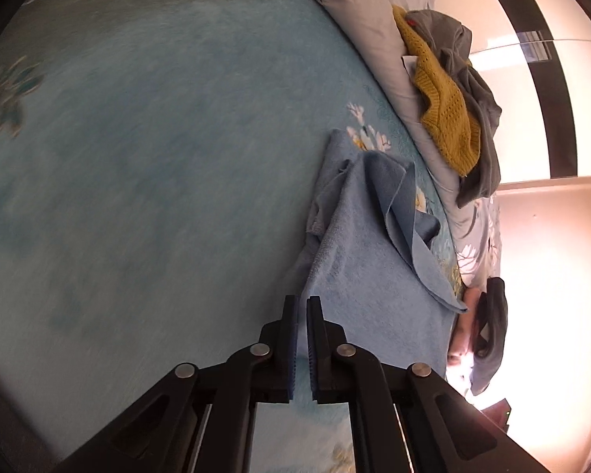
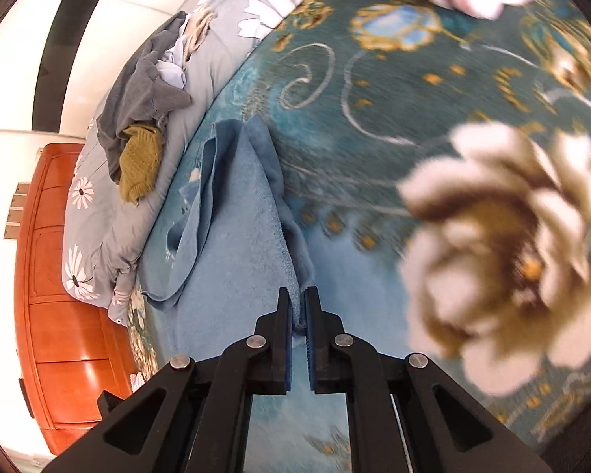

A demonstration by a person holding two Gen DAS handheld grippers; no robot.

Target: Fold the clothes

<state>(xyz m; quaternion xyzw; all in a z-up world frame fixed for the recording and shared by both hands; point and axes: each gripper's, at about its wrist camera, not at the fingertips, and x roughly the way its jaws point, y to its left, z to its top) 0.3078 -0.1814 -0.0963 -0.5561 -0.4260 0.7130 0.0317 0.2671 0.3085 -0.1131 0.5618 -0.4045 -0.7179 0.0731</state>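
blurred bedspread [image 2: 492, 236]; cropped dresser [image 2: 59, 315]

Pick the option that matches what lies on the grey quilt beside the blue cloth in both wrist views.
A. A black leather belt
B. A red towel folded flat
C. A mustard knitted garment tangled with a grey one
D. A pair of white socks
C: in the right wrist view the mustard knitted garment sits bunched against the grey garment on the grey quilt, apart from the blue cloth.

A light blue terry towel [image 1: 358, 244] [image 2: 240, 213] lies crumpled in long folds on a teal floral blanket [image 1: 145, 149] [image 2: 374, 110], one edge pinched up between the right gripper's [image 2: 298, 299] fingers.
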